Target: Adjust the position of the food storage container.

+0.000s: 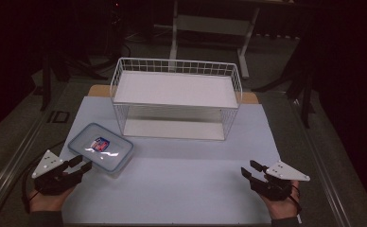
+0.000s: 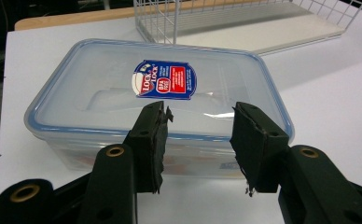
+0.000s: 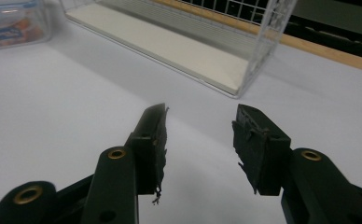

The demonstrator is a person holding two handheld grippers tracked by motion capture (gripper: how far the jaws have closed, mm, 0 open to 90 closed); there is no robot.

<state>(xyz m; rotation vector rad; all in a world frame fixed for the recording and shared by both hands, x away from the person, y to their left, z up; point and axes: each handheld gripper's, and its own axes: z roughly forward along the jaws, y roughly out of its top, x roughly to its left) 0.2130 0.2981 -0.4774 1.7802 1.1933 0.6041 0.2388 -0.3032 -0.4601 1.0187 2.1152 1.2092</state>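
1. A white wire rack [image 1: 177,97] with two shelves stands at the far middle of the pale sheet [image 1: 186,184] that covers the table; I place everything else by it.
2. A clear plastic food box [image 1: 100,147] with a blue-rimmed lid and a red and blue label on top lies flat on the sheet, out in front of the rack's left corner and a little to the left of it, near but not touching it.
3. The left gripper [image 1: 83,166] sits just on the person's side of that box, held low in the left hand [image 1: 47,198]. In the left gripper view, its jaws stand spread, with a bare gap between them, and point at the box's near wall [image 2: 170,140]. I cannot tell whether the tips touch the box.
4. The right gripper [image 1: 249,169] is well out in front of the rack's right corner, held in the right hand [image 1: 281,203] over bare sheet. In the right gripper view, its jaws are parted and pinch nothing.
5. From that same view, the rack [image 3: 193,46] lies ahead and the box [image 3: 11,23] is far off at the upper left.
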